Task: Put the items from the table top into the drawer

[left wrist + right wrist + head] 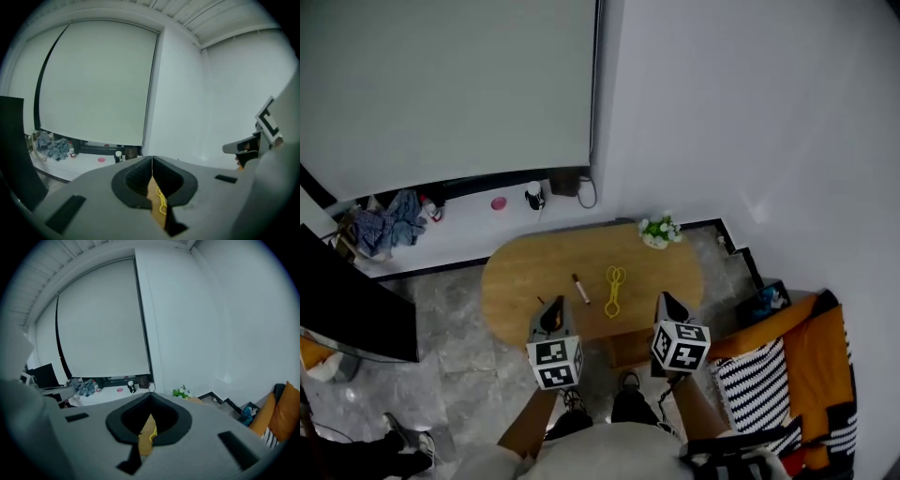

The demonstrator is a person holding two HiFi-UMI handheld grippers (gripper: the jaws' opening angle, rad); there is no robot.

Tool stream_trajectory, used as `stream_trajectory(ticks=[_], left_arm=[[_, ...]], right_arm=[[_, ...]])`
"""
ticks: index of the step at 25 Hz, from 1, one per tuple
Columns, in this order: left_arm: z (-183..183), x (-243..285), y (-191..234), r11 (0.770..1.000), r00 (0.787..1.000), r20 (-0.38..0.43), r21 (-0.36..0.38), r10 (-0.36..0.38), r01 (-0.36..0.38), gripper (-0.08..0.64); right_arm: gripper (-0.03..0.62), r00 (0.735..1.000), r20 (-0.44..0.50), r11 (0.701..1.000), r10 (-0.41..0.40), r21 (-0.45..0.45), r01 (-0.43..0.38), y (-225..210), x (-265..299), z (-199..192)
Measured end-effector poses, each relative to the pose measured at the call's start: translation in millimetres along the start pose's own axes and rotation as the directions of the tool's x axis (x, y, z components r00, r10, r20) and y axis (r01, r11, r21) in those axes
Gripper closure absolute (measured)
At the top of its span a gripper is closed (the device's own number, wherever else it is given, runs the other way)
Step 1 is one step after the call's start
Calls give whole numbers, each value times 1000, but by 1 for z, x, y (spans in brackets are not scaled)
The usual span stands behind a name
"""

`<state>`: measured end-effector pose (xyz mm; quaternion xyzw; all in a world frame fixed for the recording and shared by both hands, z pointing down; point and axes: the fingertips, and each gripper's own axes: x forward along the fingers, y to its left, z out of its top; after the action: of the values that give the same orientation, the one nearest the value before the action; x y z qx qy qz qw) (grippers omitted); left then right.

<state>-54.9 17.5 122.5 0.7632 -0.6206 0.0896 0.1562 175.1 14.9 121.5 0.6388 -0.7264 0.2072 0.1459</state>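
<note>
An oval wooden table (517,277) stands in front of me. On it lie a yellow looped tool (613,289), a dark pen (580,288) and a small thin item (540,300). My left gripper (555,305) hangs over the table's near left edge, jaws shut and empty. My right gripper (666,300) hangs over the near right edge, shut too, holding nothing. In the left gripper view the yellow tool (161,200) shows below the closed tips (152,159). The right gripper view shows it (152,434) under its closed tips (151,394). A wooden part (628,349) juts below the table's near edge.
A small pot of white flowers (660,231) sits at the table's far right. A black screen (347,300) stands at the left. An orange sofa with a striped cushion (759,380) is at the right. Clothes (389,225) and small bottles lie on the white ledge behind.
</note>
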Motion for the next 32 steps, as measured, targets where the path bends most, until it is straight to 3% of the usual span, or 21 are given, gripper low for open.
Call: stream_trajectory(ticks=[7,15,24,32], left_arm=[[-16,13,-5,989,989,-40,-28,144,-145,551],[-98,21,17,956,951,-142,-58,276,-286,551],[-215,63,51,948,931,-229,-79,285,-309,552],[-247,92,65,948,930,-245,-95,273,-304,552]], right_arm=[[598,992,-61,991,111,-72,-116,-26,49,7],[598,965,-175,962,193,-160,-221,-30,112,-58],[598,939,-285,971,193,-80,-225,-23,163,-187],[598,931,-315,971,185,-90,-224,-17,200,-220]])
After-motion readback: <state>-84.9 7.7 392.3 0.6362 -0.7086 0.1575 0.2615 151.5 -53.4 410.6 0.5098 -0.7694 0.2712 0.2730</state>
